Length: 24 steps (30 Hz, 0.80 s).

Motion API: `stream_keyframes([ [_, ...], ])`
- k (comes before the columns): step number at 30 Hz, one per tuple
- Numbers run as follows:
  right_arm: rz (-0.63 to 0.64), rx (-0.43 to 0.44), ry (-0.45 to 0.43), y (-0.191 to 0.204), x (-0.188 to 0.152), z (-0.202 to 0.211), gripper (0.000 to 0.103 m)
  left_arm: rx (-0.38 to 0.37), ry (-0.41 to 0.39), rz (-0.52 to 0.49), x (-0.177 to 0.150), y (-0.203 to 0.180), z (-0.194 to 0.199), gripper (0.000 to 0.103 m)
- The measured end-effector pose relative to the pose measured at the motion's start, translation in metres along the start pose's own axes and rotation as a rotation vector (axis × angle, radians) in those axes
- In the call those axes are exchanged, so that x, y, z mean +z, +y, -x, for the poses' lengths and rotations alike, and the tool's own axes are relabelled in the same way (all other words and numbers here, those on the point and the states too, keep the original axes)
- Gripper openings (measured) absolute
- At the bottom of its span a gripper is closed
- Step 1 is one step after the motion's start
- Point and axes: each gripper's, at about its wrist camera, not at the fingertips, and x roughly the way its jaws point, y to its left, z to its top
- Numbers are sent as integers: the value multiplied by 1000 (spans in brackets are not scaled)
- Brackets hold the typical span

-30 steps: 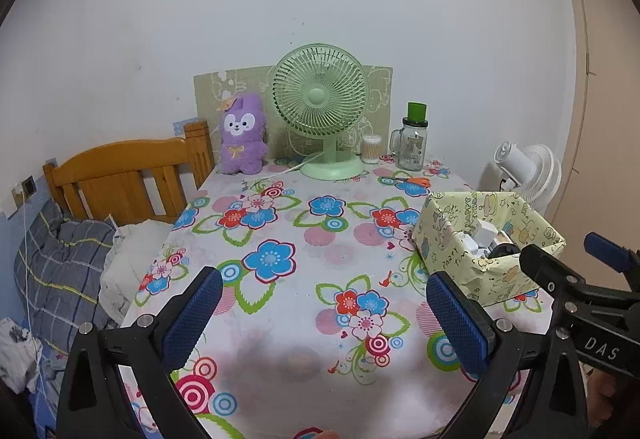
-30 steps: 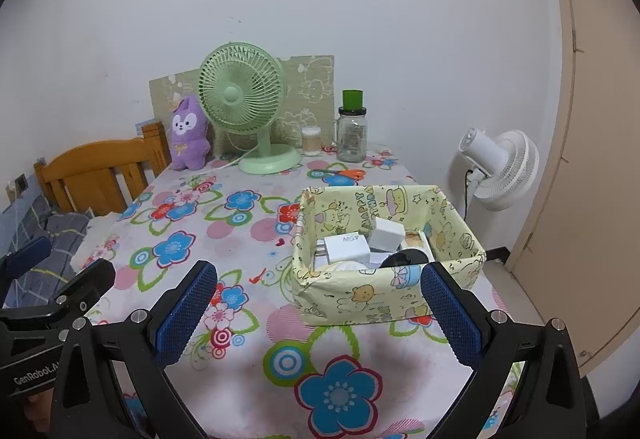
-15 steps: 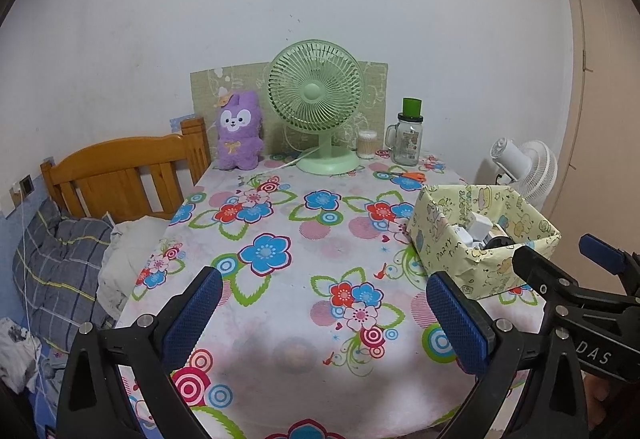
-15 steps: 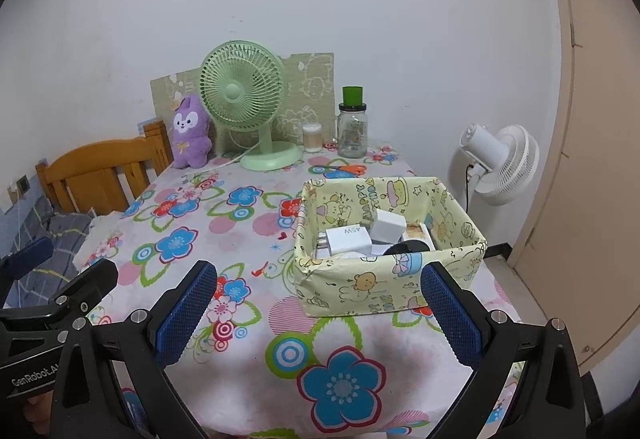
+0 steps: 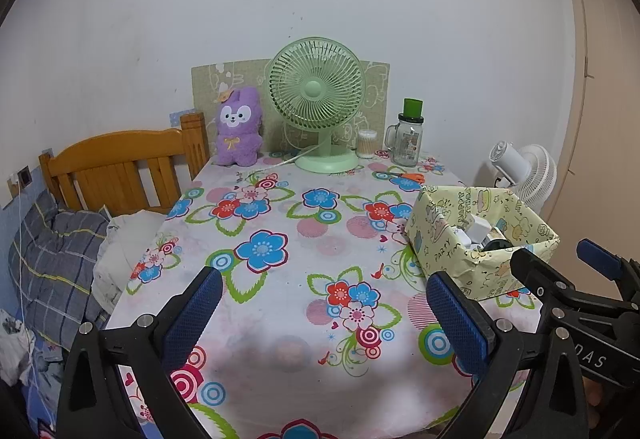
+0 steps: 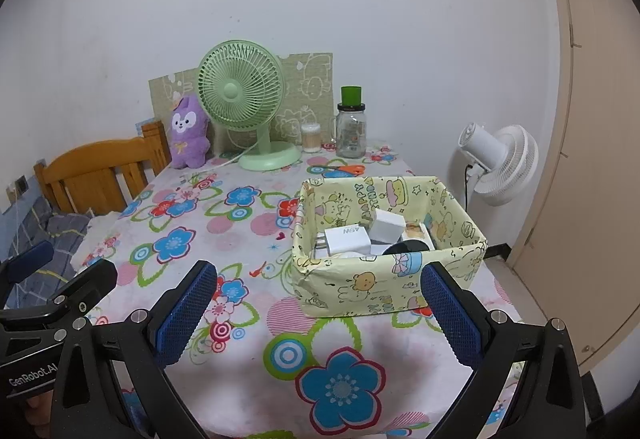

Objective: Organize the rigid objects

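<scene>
Now hovering wide-jawed, empty: left gripper (image 5: 320, 315) over bare floral cloth (image 5: 280, 223), right gripper (image 6: 320, 307) near box (image 6: 360, 287) by table's right edge.

The box (image 6: 384, 287) wall hides the lower parts of its contents (white chargers (image 6: 347, 239) included).

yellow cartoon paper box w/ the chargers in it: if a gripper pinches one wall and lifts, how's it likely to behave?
Likely floppy: the box looks like folded wrapping paper, its rim creased and uneven, so a pinched wall would probably buckle. Probably tips: the white chargers and a dark round item lie loose inside and could slide. Pushing looks safer, though the tablecloth may bunch.
</scene>
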Motion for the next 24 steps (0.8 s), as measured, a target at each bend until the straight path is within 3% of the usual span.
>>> stream_keyframes([
  [24,0,3,9,1,0,-5,103,-8,1,6,-4,-1,-4,103],
])
